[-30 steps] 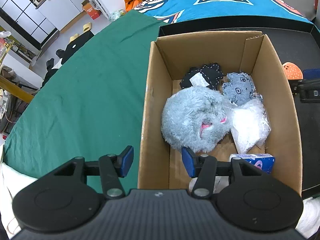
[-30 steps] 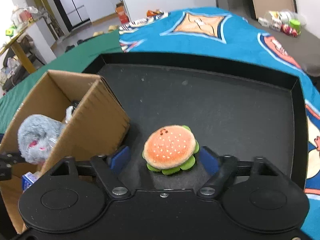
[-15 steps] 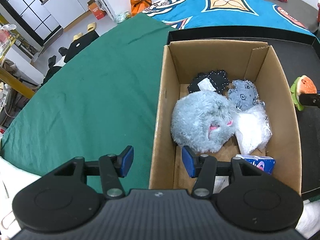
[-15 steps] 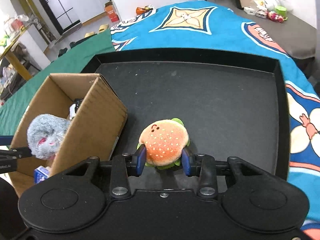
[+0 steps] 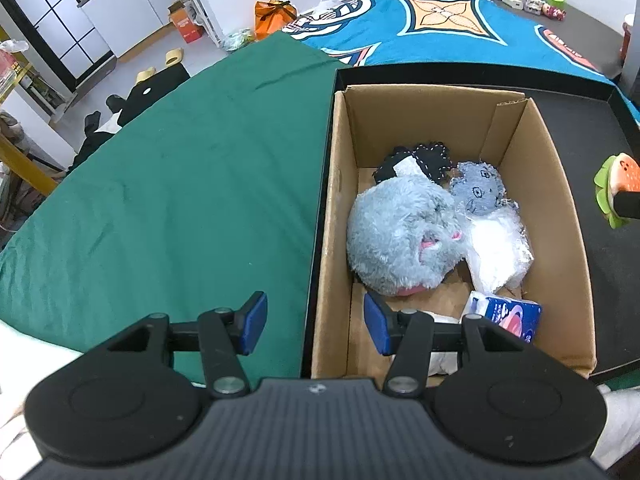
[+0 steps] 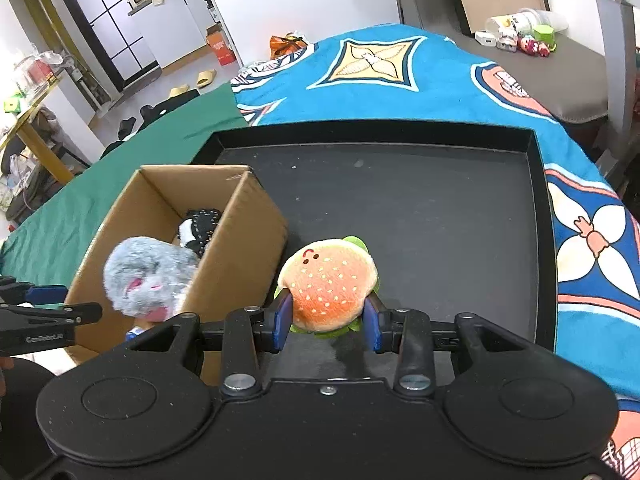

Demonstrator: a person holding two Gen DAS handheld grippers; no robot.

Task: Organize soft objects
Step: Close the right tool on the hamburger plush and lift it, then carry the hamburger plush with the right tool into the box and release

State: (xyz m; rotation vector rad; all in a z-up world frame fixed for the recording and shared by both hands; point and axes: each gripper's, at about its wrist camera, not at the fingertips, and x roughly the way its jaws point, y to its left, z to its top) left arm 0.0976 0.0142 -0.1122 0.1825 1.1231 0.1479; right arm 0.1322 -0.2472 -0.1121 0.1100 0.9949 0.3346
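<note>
right tongs [image 6: 326, 320]: closed on burger plush [image 6: 329, 284], now lifted higher, lower centre | left tongs [image 5: 314, 322]: still open over cardboard box [image 5: 336, 200] edge, lower centre

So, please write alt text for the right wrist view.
The right tool grips a burger toy above a black tray. On its left stands an open cardboard box with a grey fluffy toy inside.
</note>
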